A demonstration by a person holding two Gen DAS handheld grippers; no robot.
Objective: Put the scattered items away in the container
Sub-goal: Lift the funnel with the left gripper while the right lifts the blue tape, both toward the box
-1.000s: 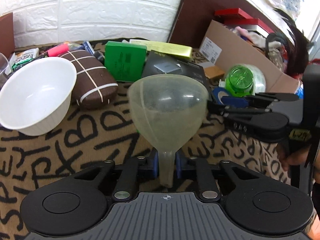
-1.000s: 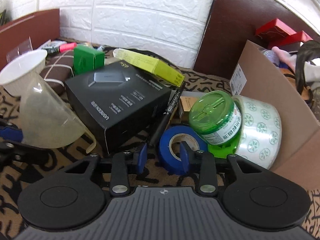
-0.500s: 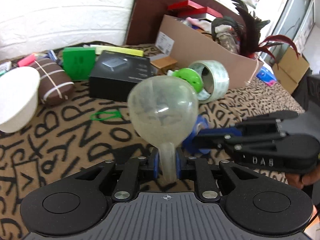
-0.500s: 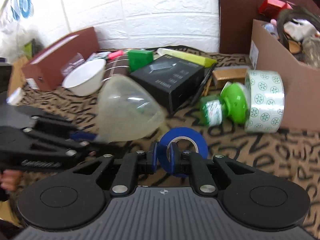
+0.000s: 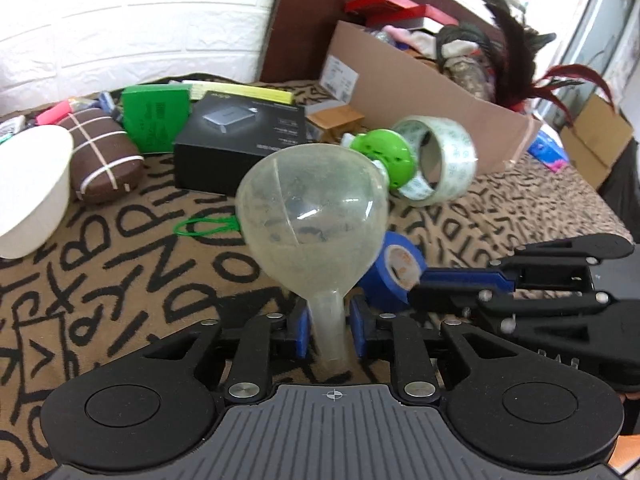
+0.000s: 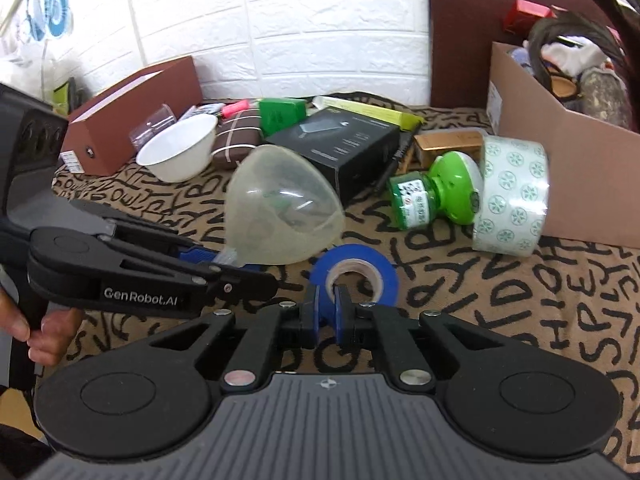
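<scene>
Now the left tongs (image 5: 331, 330) stand around the narrow spout of a cloudy translucent funnel (image 5: 312, 216), whose wide mouth points forward and away over the patterned cloth (image 5: 132, 280). Their blue pads have just been spreading, and in the left wrist view a sliver of gap shows on each side of the spout, so the pads no longer press it; whether the funnel still rests on them cannot be told. The right tongs (image 6: 328, 310) are drawn together on the wall of a roll of blue tape (image 6: 356, 270), one pad inside the core and one outside, the roll standing upright on its edge between them. Seen from the left wrist, the blue tape sits just behind and to the right of the funnel, with the right tongs reaching in from the right edge. A hand (image 6: 44, 332) grips the handle of the left tool at the lower left of the right wrist view.

The cardboard box (image 6: 560, 160), already stuffed with feathers and odds and ends, stands at the right rear. Leaning against its front wall is a roll of clear tape with green print (image 6: 512, 196), touching a green bottle (image 6: 436, 190) lying on its side. Further back lie a black product box (image 6: 344, 140), a green box (image 6: 280, 110), a brown striped pouch (image 5: 104, 156) and a white bowl (image 6: 180, 152). A green rubber band (image 5: 204, 227) lies flat on the cloth left of the funnel.
</scene>
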